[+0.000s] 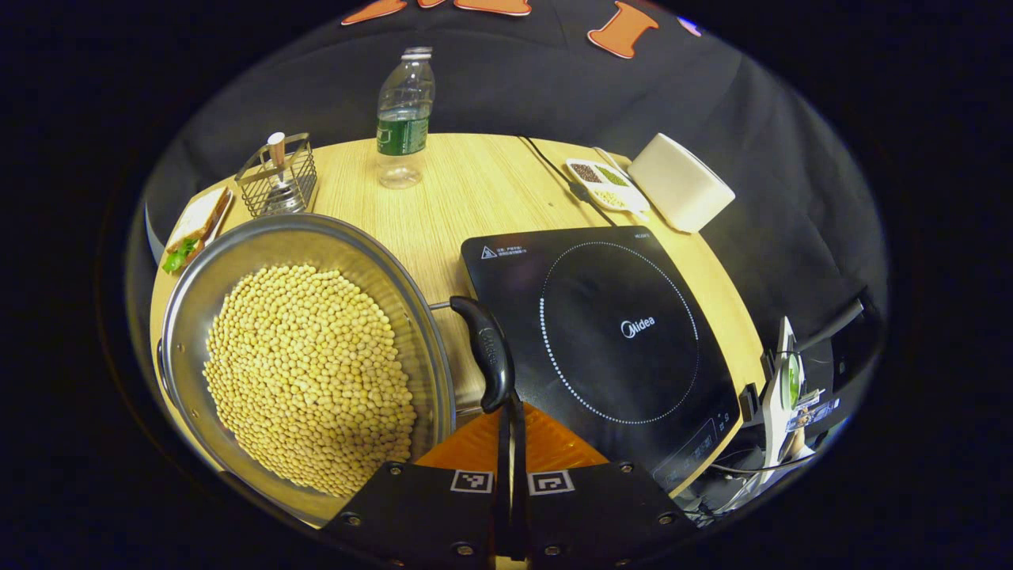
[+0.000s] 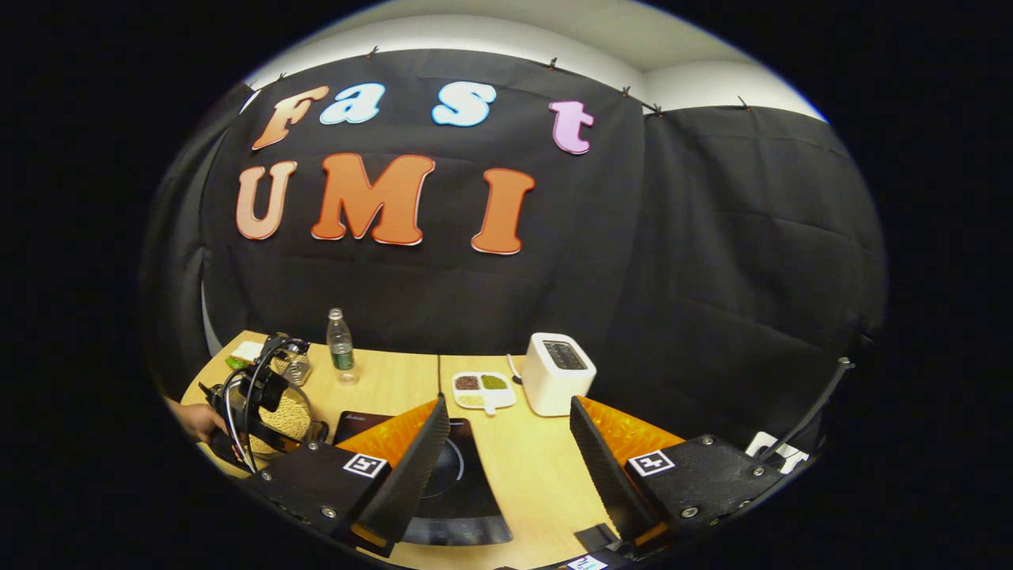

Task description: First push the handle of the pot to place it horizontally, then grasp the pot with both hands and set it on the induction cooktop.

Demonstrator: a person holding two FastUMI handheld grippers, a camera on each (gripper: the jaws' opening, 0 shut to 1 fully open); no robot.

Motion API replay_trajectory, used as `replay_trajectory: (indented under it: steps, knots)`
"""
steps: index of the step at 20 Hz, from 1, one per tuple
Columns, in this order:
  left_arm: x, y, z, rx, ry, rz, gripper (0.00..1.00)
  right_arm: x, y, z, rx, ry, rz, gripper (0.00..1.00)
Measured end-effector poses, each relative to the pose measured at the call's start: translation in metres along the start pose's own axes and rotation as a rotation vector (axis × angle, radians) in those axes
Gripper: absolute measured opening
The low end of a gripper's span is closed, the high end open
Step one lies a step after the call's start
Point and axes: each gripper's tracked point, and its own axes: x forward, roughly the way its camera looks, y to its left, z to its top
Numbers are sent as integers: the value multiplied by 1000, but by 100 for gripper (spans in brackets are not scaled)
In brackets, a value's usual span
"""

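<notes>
Left gripper [image 1: 511,443]: fingers pressing together, tips touching the near end of the pot's black handle [image 1: 487,352]. Pot [image 1: 305,356], holding yellow beans [image 1: 313,388], is sitting left of the handle; cooktop [image 1: 609,332] is lying just right of it on the table [image 1: 467,190]. Right gripper [image 2: 506,463]: jaws spreading wide, holding nothing, hovering above the table with the cooktop [image 2: 455,475] below. Beyond: bottle [image 1: 404,119], wire rack [image 1: 277,176], seed dish [image 1: 605,184], toaster [image 1: 681,182].
</notes>
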Motion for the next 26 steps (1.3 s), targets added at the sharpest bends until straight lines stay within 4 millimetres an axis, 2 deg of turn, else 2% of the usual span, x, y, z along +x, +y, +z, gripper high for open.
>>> replay_trajectory:
  steps: [3,5,6,8,11,13,15,17,18,19,21,23,26]
  knots:
    - [-37,12,5,-44,-83,-27,2,9,47,-17,-1,43,95,95]
    - [-65,33,14,-85,-145,-10,1,16,85,-30,9,84,171,95]
    - [-78,49,18,-100,-176,14,2,19,104,-38,15,109,208,95]
    - [-105,93,22,-108,-217,99,2,26,139,-51,25,163,275,95]
    - [-144,150,19,-104,-242,228,2,39,185,-67,63,238,361,95]
    - [-162,182,16,-99,-250,296,2,46,219,-74,87,288,412,95]
    - [-173,208,10,-115,-255,317,0,53,240,-88,89,349,444,94]
    - [-176,224,4,-133,-258,333,17,57,257,-99,83,401,468,94]
    - [-176,232,3,-139,-259,343,38,60,264,-105,77,428,476,94]
    - [-178,239,2,-144,-258,351,48,65,275,-112,73,458,487,94]
    - [-178,254,0,-147,-255,366,75,70,287,-121,66,504,498,94]
    - [-178,269,4,-152,-264,381,76,77,297,-135,60,546,496,93]
    - [-176,284,1,-151,-258,402,90,92,310,-154,50,615,487,93]
